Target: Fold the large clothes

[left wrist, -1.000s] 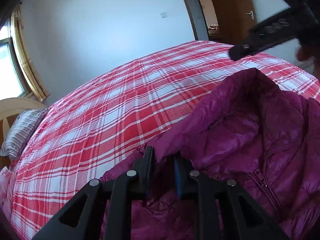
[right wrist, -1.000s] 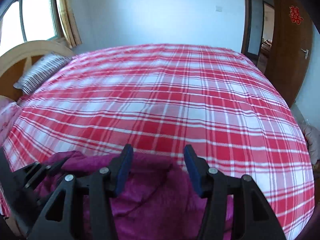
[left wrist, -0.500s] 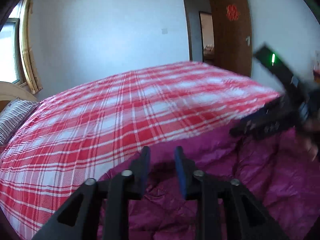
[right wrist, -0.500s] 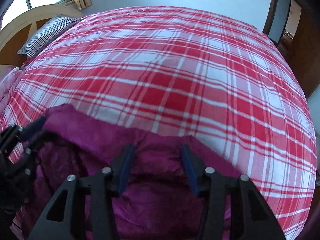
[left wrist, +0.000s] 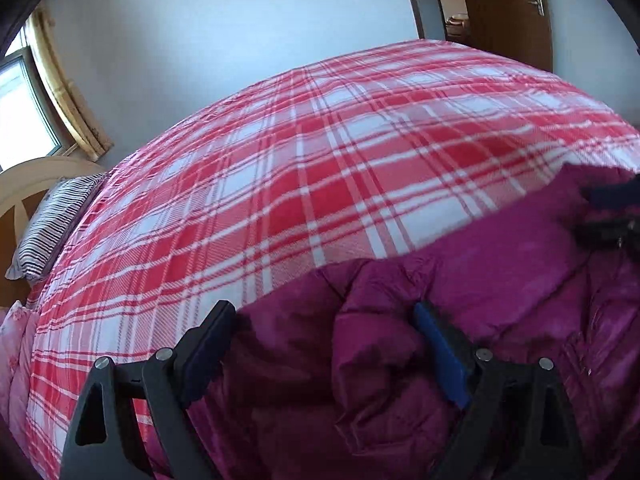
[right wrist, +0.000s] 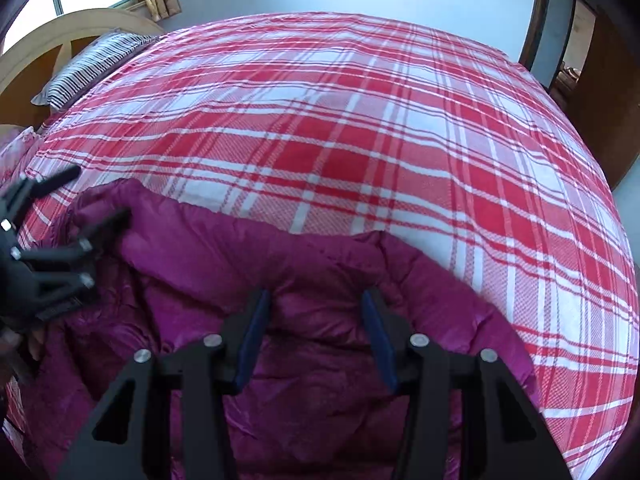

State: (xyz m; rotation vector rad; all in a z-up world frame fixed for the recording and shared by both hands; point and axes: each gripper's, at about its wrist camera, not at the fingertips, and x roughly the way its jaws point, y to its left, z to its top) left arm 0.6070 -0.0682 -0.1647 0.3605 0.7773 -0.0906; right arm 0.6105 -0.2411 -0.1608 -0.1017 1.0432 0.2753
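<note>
Across the near edge of the red-and-white plaid bed cover lies the puffy magenta quilted jacket, just laid down; my left gripper is opening wide over it, my right gripper stands half open, gripping nothing, so next I probably take a new edge for folding.

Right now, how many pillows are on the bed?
1: a striped pillow at the head of the bed, by the wooden headboard. Others may be hidden beyond the picture's edge.

Glossy puffy nylon jacket, woven cotton bedspread
</note>
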